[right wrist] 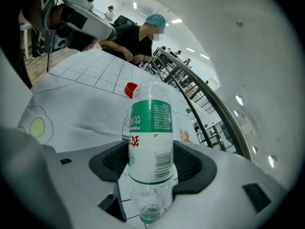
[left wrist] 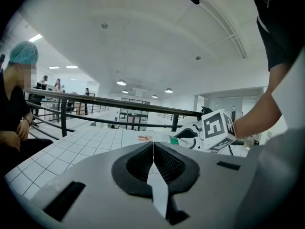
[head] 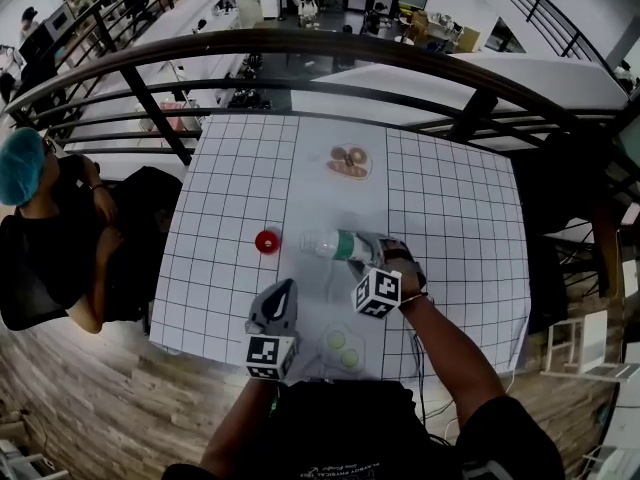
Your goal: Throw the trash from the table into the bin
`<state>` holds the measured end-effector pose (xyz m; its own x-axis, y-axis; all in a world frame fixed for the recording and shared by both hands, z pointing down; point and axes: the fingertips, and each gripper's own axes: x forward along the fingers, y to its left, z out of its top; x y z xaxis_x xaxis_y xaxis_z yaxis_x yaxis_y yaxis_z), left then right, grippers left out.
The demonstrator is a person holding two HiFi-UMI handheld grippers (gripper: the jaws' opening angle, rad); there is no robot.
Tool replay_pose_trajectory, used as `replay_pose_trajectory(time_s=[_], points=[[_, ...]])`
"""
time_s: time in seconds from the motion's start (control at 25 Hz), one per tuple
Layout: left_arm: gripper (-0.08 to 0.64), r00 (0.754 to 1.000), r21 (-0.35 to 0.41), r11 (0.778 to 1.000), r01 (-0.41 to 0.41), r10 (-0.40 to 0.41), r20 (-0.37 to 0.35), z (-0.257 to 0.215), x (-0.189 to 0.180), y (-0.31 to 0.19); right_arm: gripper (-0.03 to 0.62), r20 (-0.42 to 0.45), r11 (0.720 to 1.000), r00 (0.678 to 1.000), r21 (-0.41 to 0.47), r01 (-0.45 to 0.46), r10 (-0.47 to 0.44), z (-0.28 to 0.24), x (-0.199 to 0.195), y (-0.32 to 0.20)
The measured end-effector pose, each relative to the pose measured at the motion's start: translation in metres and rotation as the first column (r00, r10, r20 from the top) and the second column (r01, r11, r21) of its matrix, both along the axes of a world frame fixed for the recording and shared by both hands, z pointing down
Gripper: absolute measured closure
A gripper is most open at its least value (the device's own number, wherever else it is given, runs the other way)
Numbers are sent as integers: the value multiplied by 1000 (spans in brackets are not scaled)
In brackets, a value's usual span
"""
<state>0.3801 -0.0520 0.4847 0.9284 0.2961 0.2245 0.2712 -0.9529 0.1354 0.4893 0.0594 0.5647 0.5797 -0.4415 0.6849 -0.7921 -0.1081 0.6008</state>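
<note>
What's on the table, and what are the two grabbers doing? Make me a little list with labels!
Table: covered by a white cloth with a grid
Right gripper: shut on the plastic bottle, which has a green label
Left gripper: shut, nothing in it
Lying on the table: small red round thing; wrapper with brown bits at the far side
Bin: not in view
Nearby: seated person in a teal cap

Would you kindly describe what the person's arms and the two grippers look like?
The left gripper and right gripper have pale grey shells that taper to two jaws lined with black ribbed pads. Each carries a white cube printed with black square markers. The person's sleeves are black and short, leaving the forearms bare.
</note>
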Motion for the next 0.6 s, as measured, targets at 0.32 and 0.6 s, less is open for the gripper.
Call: replay_pose_trajectory(time_s=[0.32,0.6], points=[[537,999,10,1000,-21,21,-37,-18,-4,4,285,-28,966,993,239,-102,112,-60,-21,-2],[537,998,15,999,-45,46,-54,-30,-11,4,285,34,821,971,526,-220,238,-119,-39,-6]])
